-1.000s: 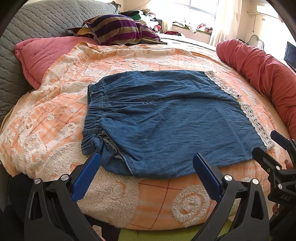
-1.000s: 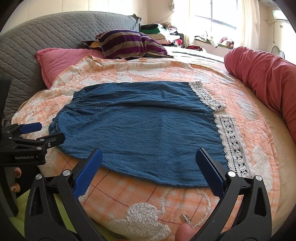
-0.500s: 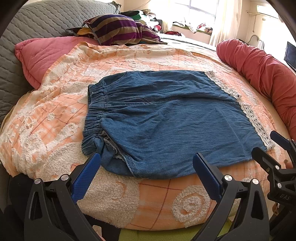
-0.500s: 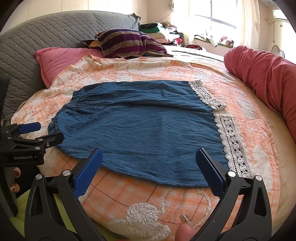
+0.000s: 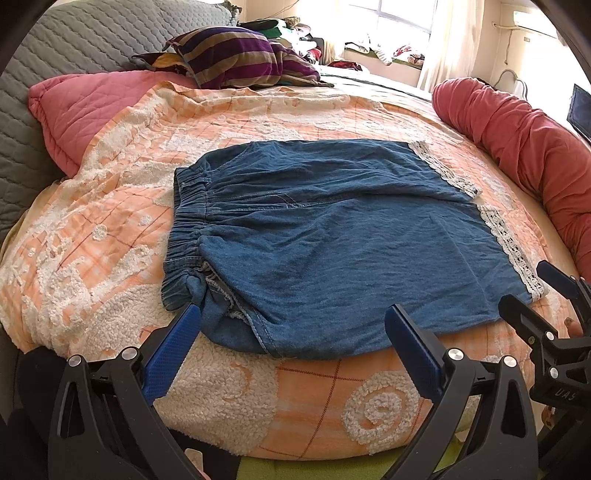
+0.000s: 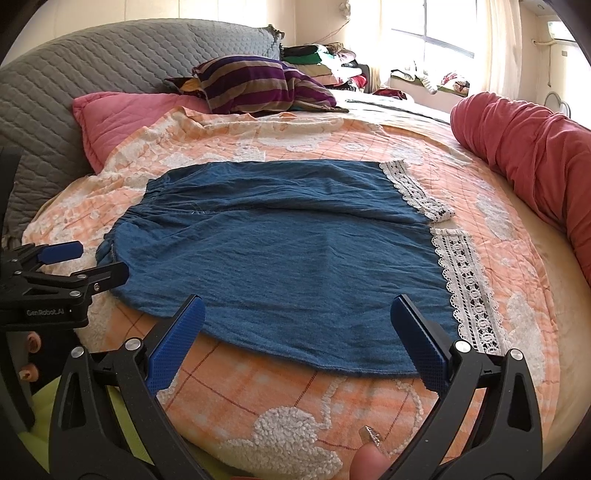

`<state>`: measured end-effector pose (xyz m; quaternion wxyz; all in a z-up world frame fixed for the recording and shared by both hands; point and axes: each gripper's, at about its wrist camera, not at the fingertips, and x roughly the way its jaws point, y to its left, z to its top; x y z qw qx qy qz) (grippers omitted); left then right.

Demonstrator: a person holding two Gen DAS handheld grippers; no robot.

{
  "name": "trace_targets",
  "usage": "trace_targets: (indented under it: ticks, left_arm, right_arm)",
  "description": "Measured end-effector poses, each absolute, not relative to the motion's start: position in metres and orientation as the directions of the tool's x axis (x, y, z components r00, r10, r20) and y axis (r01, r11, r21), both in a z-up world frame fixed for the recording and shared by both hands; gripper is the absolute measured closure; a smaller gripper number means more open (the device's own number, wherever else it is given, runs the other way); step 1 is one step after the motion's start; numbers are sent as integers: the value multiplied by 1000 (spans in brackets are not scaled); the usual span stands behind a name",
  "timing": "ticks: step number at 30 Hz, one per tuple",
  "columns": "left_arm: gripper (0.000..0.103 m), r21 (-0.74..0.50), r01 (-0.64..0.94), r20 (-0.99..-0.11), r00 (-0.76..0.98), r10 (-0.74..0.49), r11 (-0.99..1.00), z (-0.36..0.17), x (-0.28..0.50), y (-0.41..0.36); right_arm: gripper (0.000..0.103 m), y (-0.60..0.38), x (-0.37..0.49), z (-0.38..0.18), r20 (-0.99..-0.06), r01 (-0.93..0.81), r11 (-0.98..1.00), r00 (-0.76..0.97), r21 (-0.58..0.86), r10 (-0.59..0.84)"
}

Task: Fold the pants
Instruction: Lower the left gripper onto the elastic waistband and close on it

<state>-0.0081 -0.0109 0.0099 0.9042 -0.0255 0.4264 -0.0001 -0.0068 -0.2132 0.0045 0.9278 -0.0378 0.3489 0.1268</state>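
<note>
Denim pants (image 5: pixel 332 236) laid flat on quilt (image 5: pixel 110 229), left gripper (image 5: pixel 291 339) spread wide at the near waistband corner, right gripper (image 6: pixel 295 332) likewise spread — near the hem edge, nothing gripped.

A round bed (image 6: pixel 524 369) fills the room, spread with an orange-and-white tufted quilt (image 5: pixel 258 110). A grey quilted headboard (image 6: pixel 110 62) curves behind it, with a pink pillow (image 6: pixel 122 114) leaning against it and a purple striped cushion (image 5: pixel 236 55) just beyond. A long red bolster (image 6: pixel 535 144) follows the bed's right edge. Bright daylight pours through a curtained window (image 6: pixel 443 26) at the back (its sill is strewn with clothes), beside a heap of folded garments (image 6: pixel 317 55).
</note>
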Motion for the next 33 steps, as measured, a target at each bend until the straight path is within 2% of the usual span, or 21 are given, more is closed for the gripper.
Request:
trace_targets:
  ticks: [19,33]
  left_arm:
    - [4,-68,-115,-781,624,19,991,10,27,29]
    - [4,-120,-193,-785,619,26,974,13,76,87]
  right_arm:
    - [8,-206,41,28,-596,-296,955,769,-13,230]
    - [8,-175,113,39,-609,-377,925,746,-52,270]
